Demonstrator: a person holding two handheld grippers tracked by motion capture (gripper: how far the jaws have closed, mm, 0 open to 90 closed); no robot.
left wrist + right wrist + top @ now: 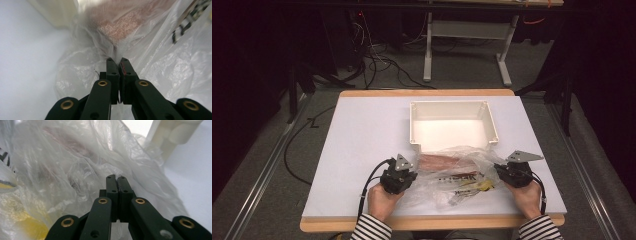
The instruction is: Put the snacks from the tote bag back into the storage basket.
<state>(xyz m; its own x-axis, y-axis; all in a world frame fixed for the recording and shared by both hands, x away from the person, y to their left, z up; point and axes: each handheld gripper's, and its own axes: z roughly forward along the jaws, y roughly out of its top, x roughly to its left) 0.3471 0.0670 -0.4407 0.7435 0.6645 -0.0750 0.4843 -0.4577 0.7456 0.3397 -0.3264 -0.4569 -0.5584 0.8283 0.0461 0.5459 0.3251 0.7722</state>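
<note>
Plastic bag [457,175] on my tabletop [362,140], each edge clamped in my left gripper [411,176] and right gripper [501,171]; its reddish contents [439,161] blur behind crinkled film.

One white table [362,150] carries one shallow white tray [414,125] and one clear plastic bag [452,175] with one reddish-brown item [437,161] showing inside it. Two hand-held grippers are counted at the near edge, the left gripper [407,176] and the right gripper [502,172], one in each of two hands. Two striped sleeves [371,230] enter below.
</note>
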